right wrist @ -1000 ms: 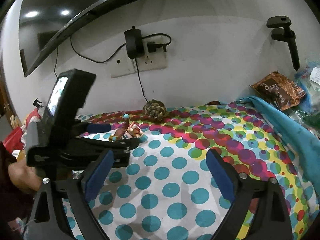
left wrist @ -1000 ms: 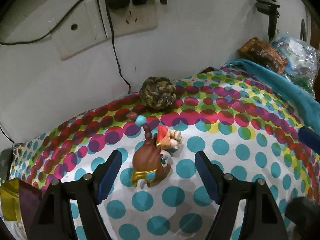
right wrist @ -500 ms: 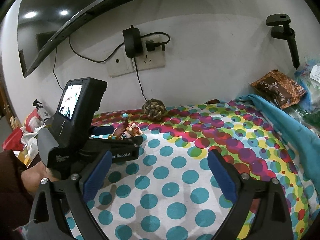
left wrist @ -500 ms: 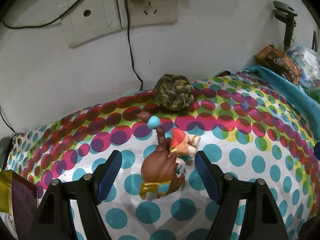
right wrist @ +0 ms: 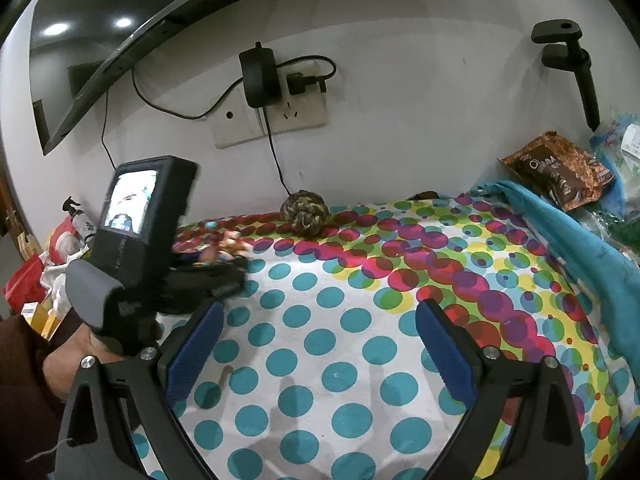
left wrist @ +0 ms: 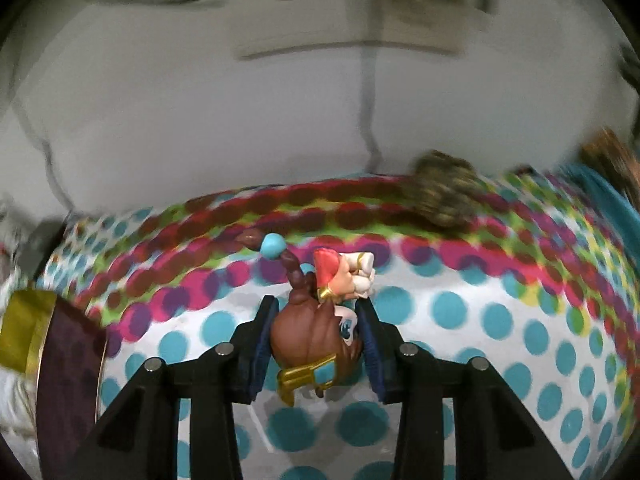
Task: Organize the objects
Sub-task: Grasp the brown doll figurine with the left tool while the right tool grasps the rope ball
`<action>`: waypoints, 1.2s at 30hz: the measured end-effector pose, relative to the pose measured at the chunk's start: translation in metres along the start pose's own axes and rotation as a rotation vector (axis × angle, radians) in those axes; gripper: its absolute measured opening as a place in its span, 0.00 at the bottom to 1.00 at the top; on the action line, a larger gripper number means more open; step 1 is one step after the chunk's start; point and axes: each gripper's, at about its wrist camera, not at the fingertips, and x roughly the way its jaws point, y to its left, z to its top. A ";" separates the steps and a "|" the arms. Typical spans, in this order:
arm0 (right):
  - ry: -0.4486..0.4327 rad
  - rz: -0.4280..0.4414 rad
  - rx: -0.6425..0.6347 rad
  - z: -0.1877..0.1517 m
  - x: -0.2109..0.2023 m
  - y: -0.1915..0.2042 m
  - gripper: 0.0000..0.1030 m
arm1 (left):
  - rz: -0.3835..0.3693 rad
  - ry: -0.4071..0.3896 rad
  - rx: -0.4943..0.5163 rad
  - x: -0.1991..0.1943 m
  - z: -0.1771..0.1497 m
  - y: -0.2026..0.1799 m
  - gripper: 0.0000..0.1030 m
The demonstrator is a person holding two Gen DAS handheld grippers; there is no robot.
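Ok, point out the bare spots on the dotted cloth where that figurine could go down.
The widest bare patch is the dotted cloth between the right gripper and the rope ball, reaching to the blue cloth. It is crowded at the left edge, where the left gripper is closing its jaws on the figurine, and at the far right among snack bags.

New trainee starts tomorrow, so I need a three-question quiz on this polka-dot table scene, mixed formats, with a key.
1. True or false: the right tongs hold the rope ball.
2. What sits between the pads of the left tongs? A) snack packet B) toy figurine C) charger
3. Fill in: the rope ball rests on the tablecloth close to the ___.

Key: 1 false, they are open and empty; 2 B, the toy figurine, as the jaws are closing on it; 3 wall.
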 end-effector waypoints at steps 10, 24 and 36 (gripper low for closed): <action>0.071 -0.002 0.009 0.014 0.033 -0.008 0.94 | 0.040 -0.008 -0.048 -0.002 0.001 0.008 0.39; 0.165 -0.013 -0.149 0.075 0.146 0.016 0.93 | 0.055 0.019 -0.128 0.002 0.000 0.021 0.39; 0.246 -0.045 -0.161 0.084 0.195 0.035 0.53 | 0.069 0.020 -0.131 0.006 0.000 0.021 0.39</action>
